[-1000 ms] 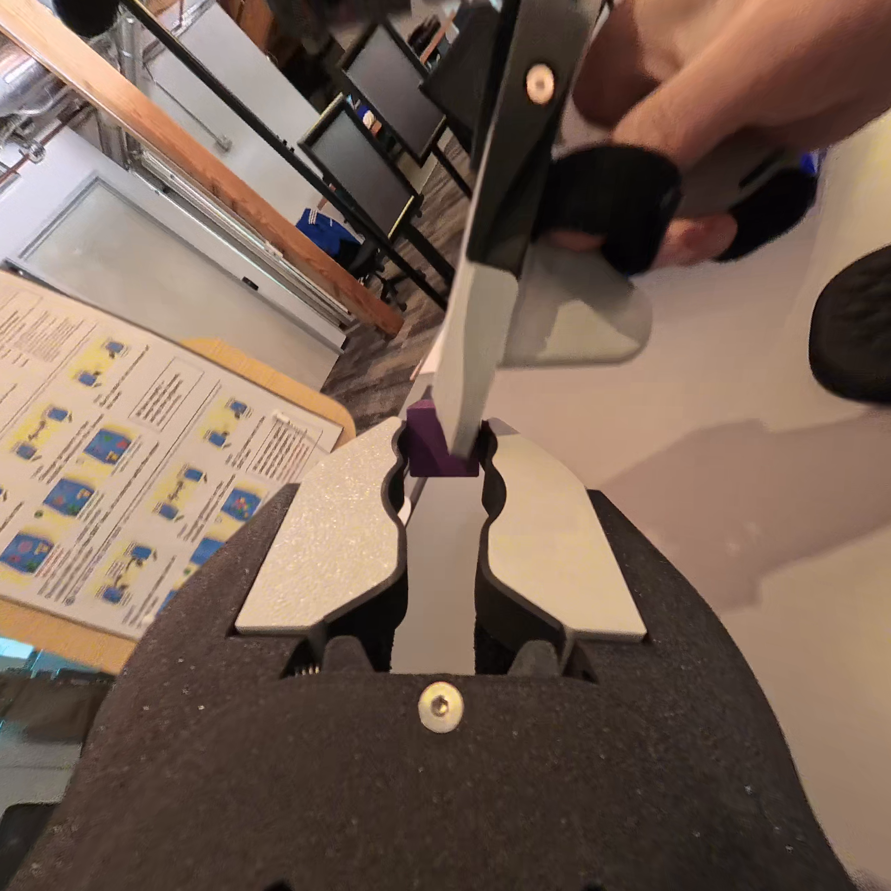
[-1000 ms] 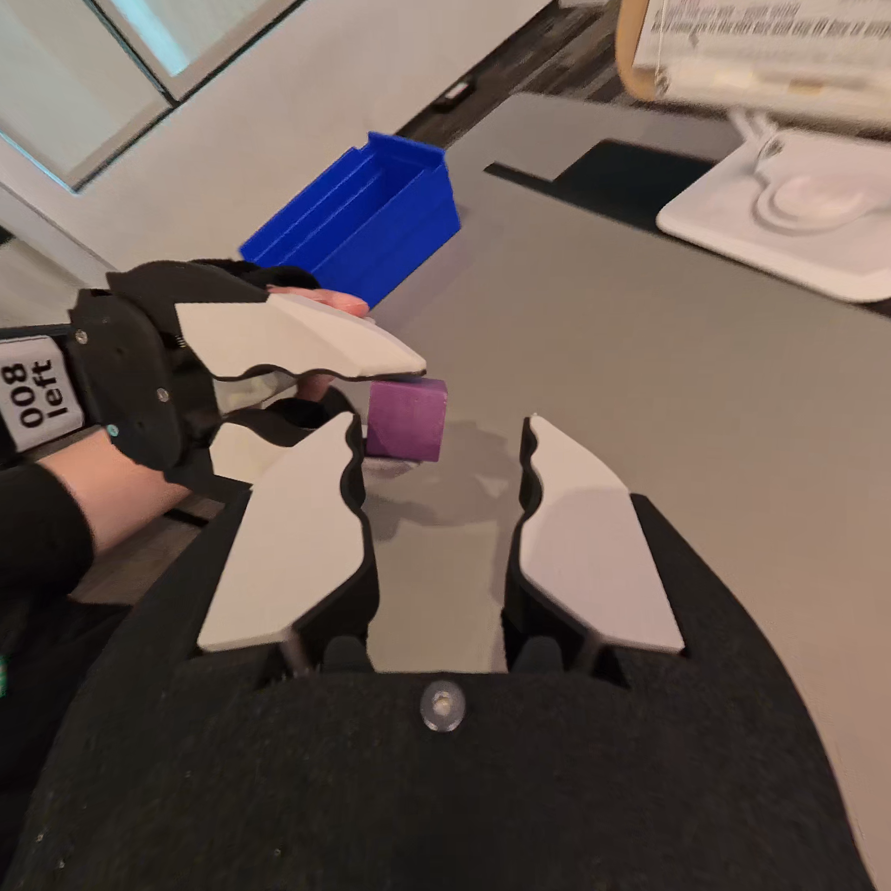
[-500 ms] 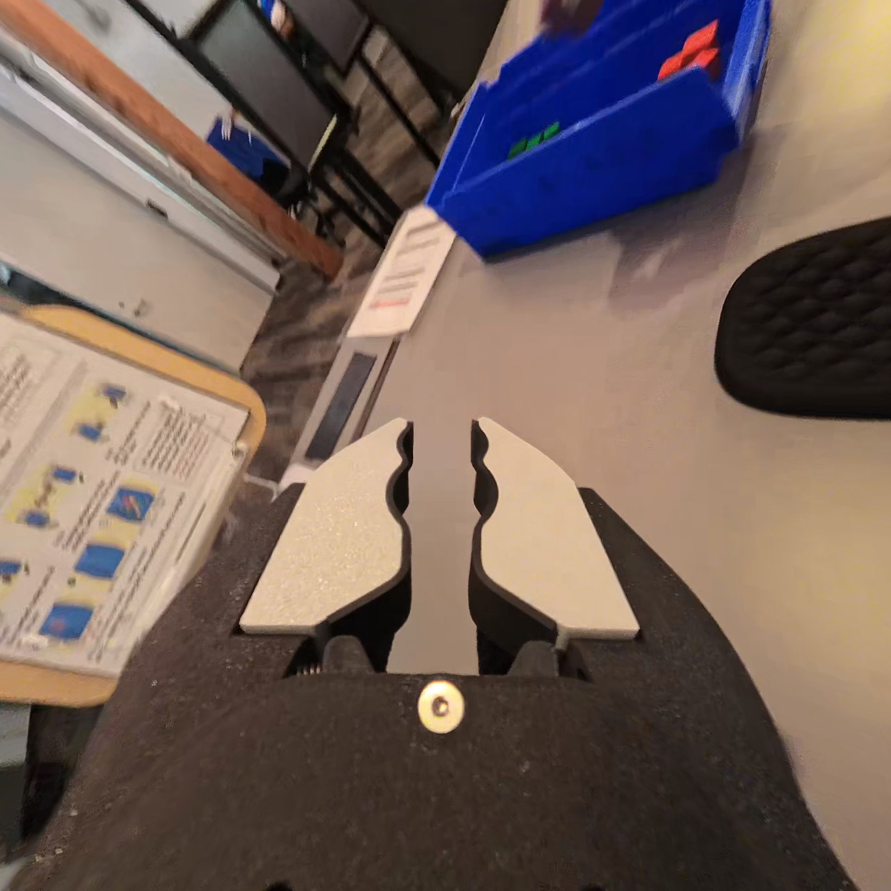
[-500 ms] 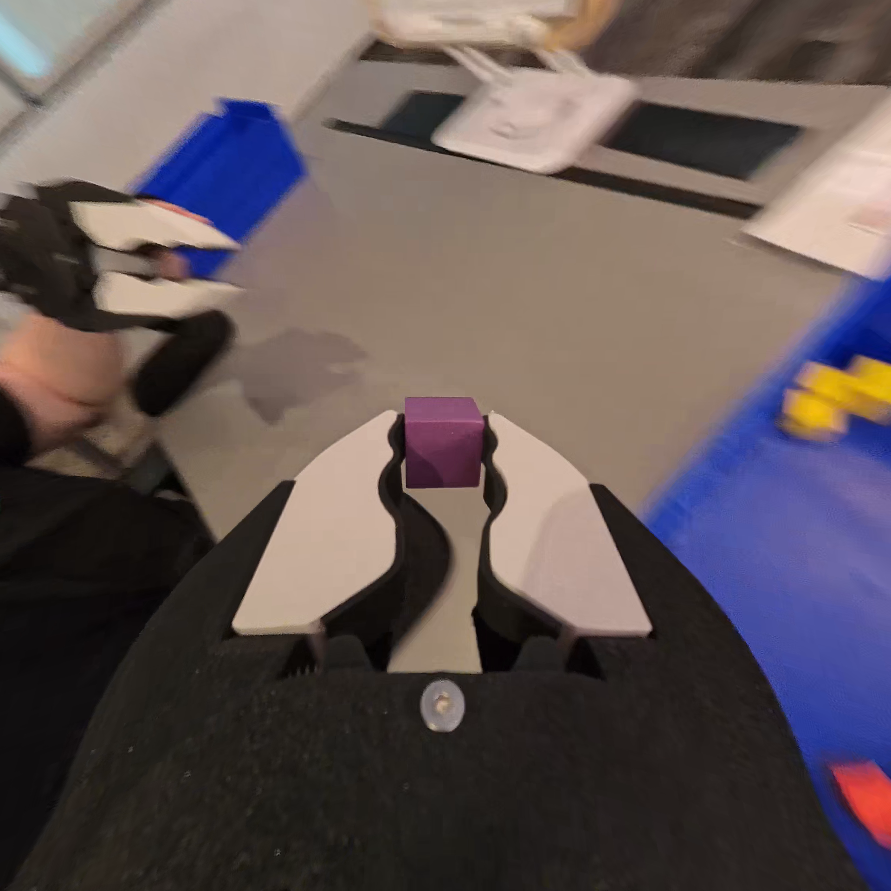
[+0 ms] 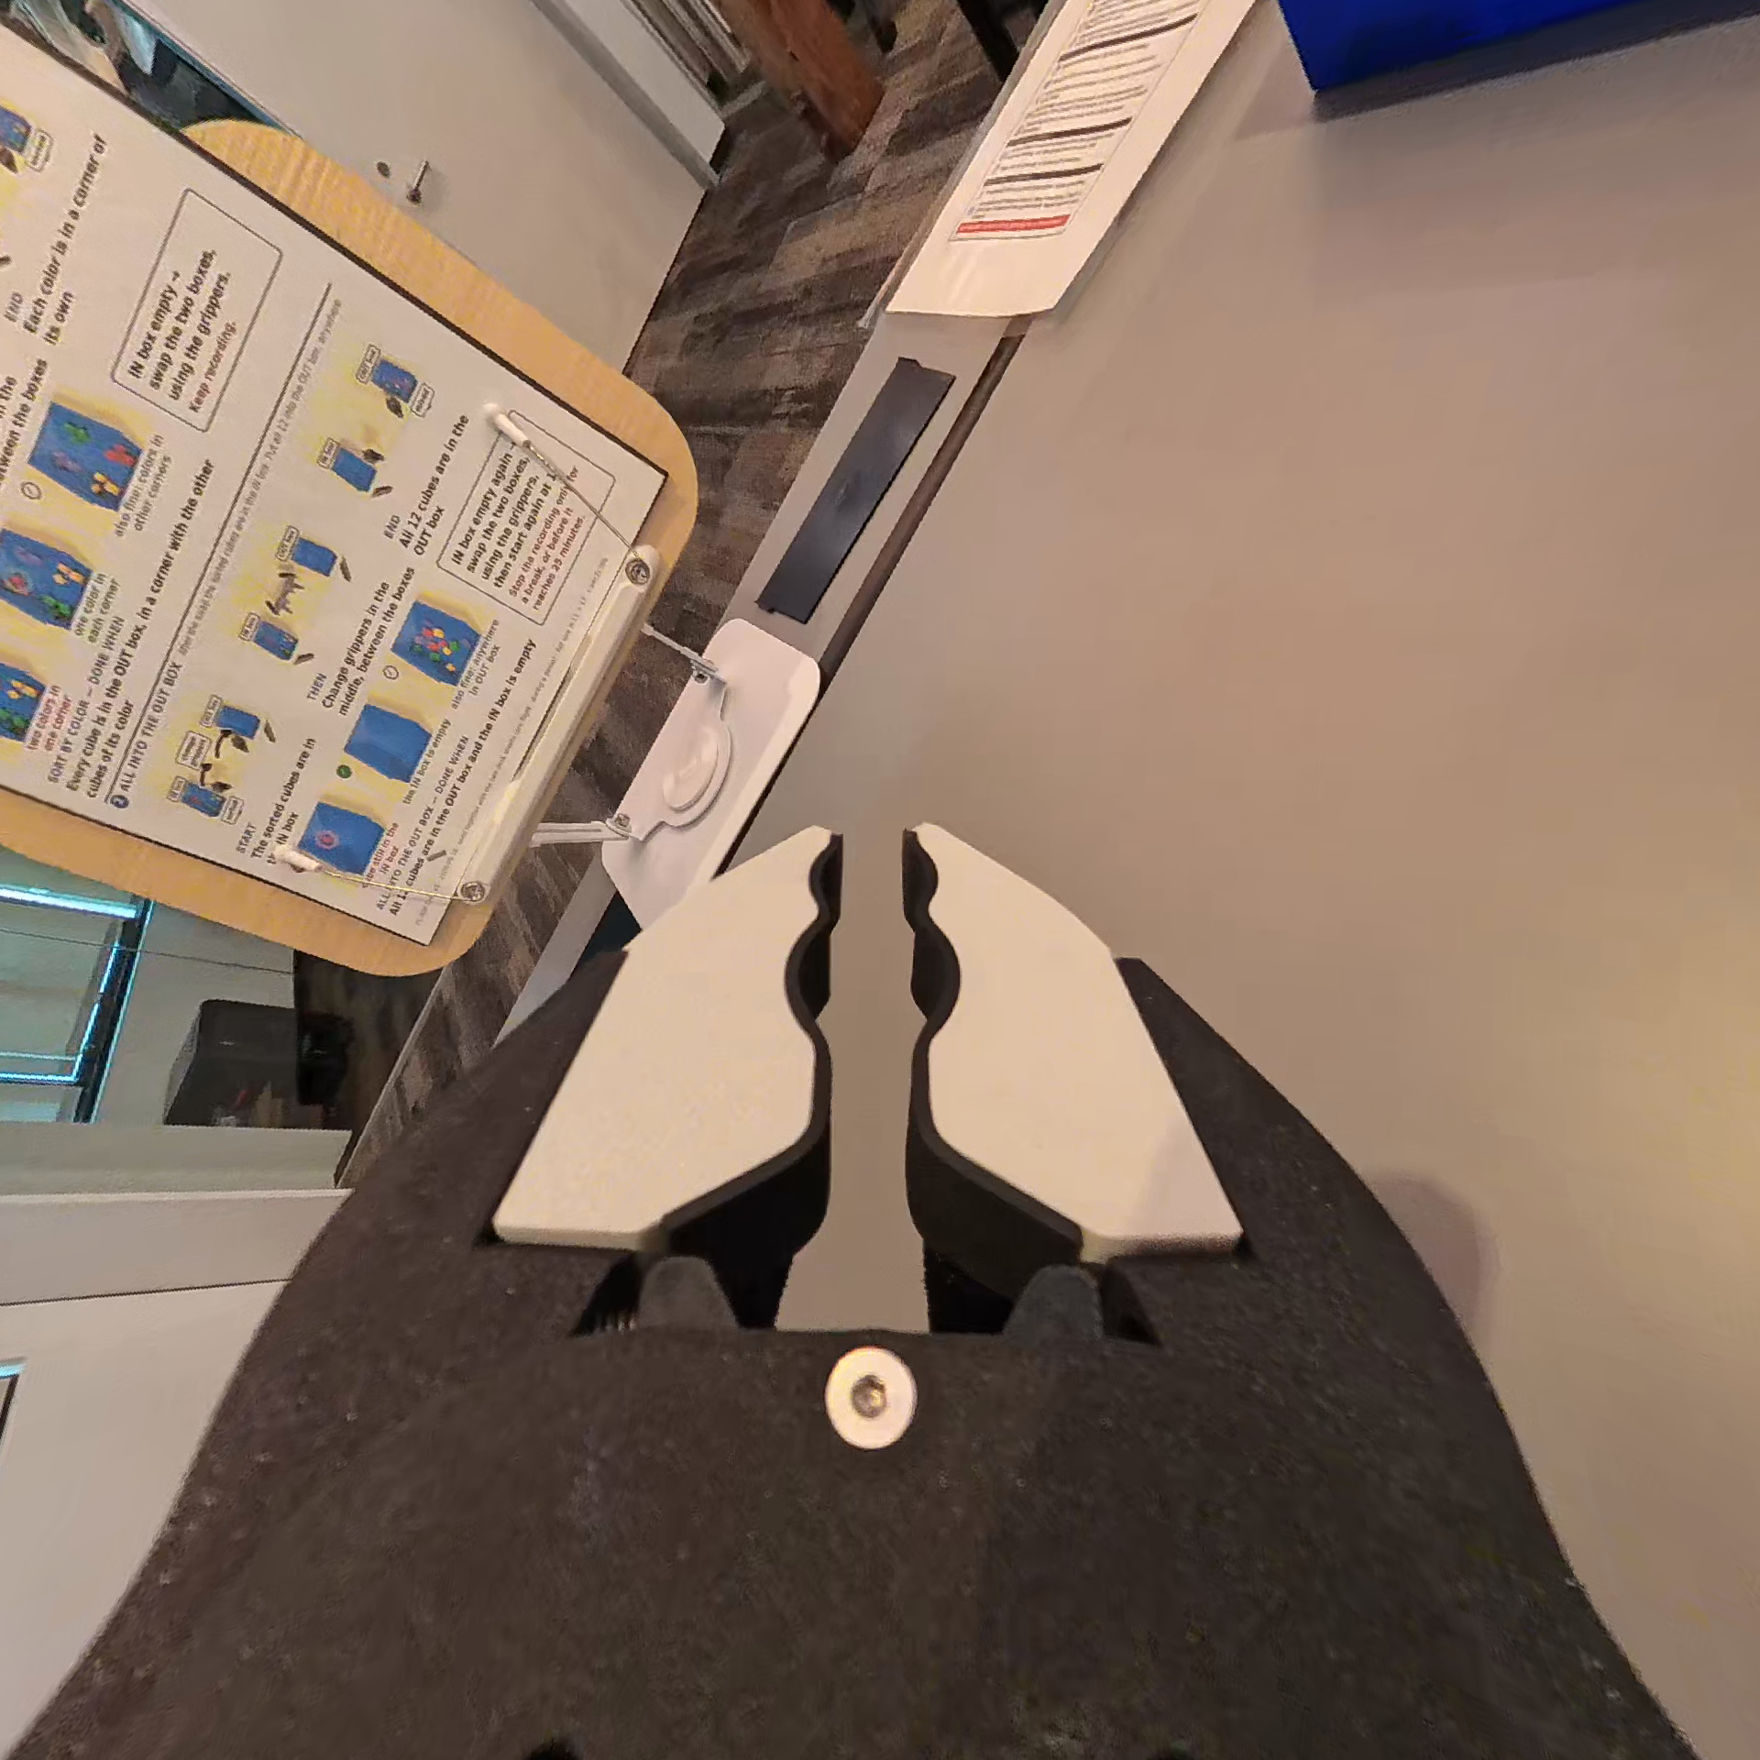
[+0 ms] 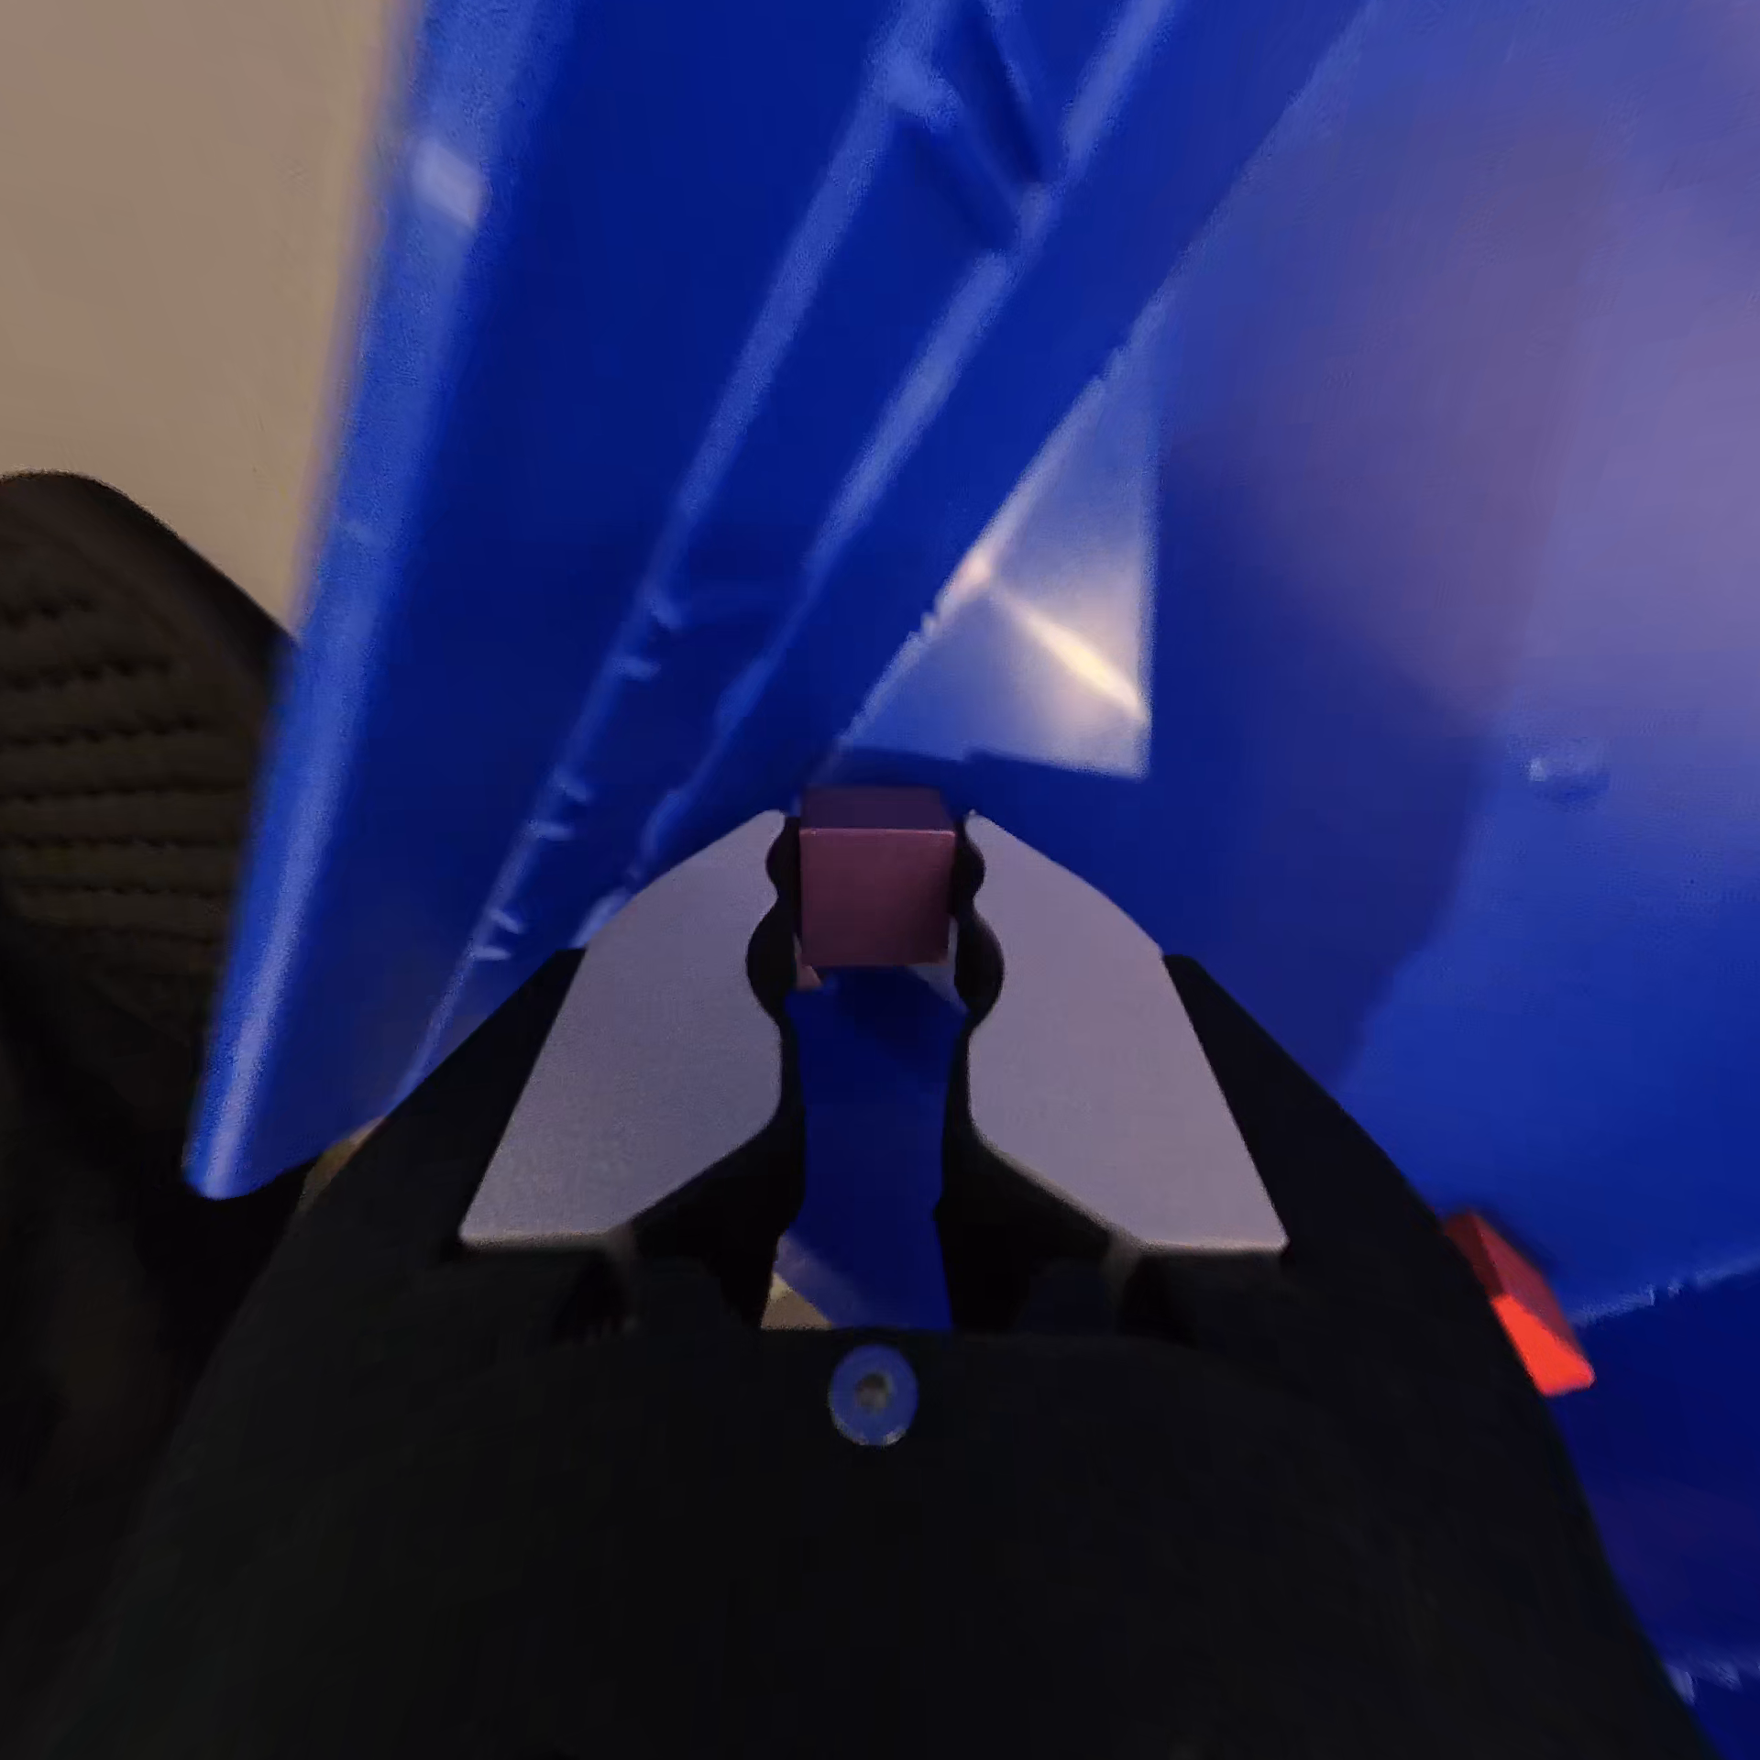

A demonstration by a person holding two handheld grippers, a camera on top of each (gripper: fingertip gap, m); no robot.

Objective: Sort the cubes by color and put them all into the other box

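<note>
Grey and smooth, the counter (image 5: 1333,667) fills most of the left wrist view, with a patterned carpet floor (image 5: 762,286) beyond its edge. The left gripper (image 5: 871,848) hovers above this counter with its jaws nearly closed; only a narrow slit stays between them and nothing is in it.

The right gripper (image 6: 874,838) is clenched on a purple cube (image 6: 876,895), which sits at the very tips of the fingers, one flat face toward the camera and its top edge level. A cube has no long axis to tell. It hangs inside the blue box (image 6: 1429,571), close to the box's left wall.

Only the right wrist view shows a red cube (image 6: 1514,1324) low in the box, right of the purple cube. Only the left wrist view shows an instruction board (image 5: 286,571) on a white stand (image 5: 724,752) at the counter's edge, a printed sheet (image 5: 1048,152) farther along it, and a blue corner, which is perhaps a box.
</note>
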